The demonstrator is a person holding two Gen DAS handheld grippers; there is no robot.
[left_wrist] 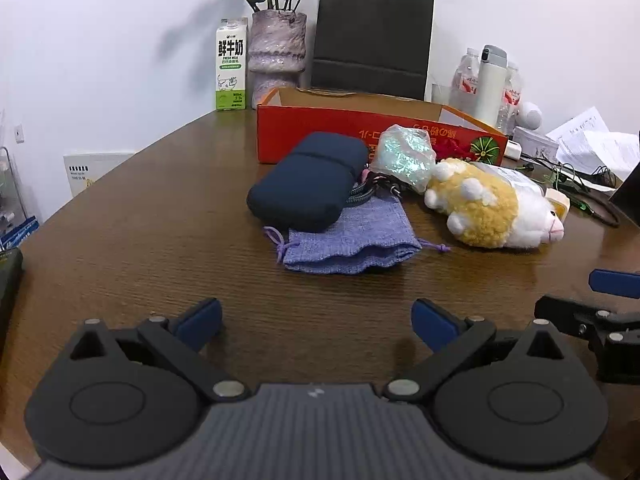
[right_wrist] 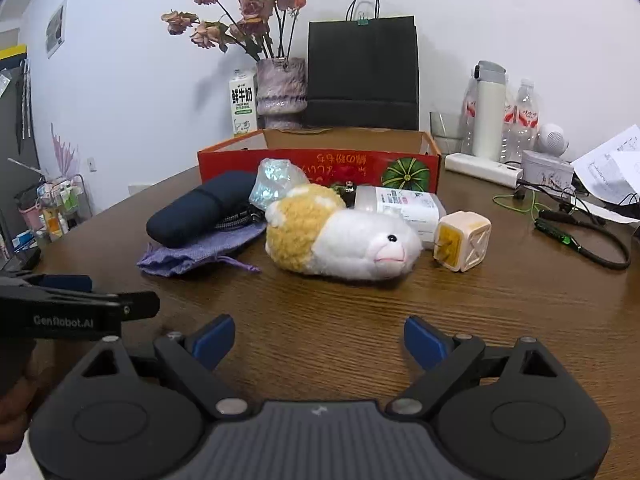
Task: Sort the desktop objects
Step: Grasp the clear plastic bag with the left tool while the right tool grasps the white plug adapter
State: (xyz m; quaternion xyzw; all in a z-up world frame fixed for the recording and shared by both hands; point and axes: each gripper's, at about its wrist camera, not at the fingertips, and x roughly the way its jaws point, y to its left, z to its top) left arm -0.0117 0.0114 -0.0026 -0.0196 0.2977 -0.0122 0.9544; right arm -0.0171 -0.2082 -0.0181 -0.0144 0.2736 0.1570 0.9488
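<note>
- The left gripper (left_wrist: 316, 322) hangs low over the bare wood of the bench (left_wrist: 140, 220) with its blue pads spread wide and nothing between them.
- The right gripper (right_wrist: 319, 340) is likewise spread wide and empty, just beside the left one.
- Landmark: the plush toy (right_wrist: 340, 236), yellow and white, lies on its side ahead of the right gripper, apart from its pads.
- Left of the plush toy, a lilac drawstring pouch (left_wrist: 348, 240) lies flat; a dark blue case (left_wrist: 308, 188) rests partly on the pouch's far edge.
- Just behind the plush toy sits a crinkled iridescent bag (left_wrist: 404, 152), near the case's end.
- Right of the plush toy stands a cream cube-shaped plug (right_wrist: 462, 240); a white labelled pack (right_wrist: 404, 204) lies between them, further back.
- Behind the plush toy, an open red cardboard box (right_wrist: 320, 164) spans the bench.
- Beyond the box from the plush toy stand a milk carton (left_wrist: 231, 68), a vase of dried roses (left_wrist: 278, 52) and a black paper bag (left_wrist: 372, 40) against the wall.
</note>
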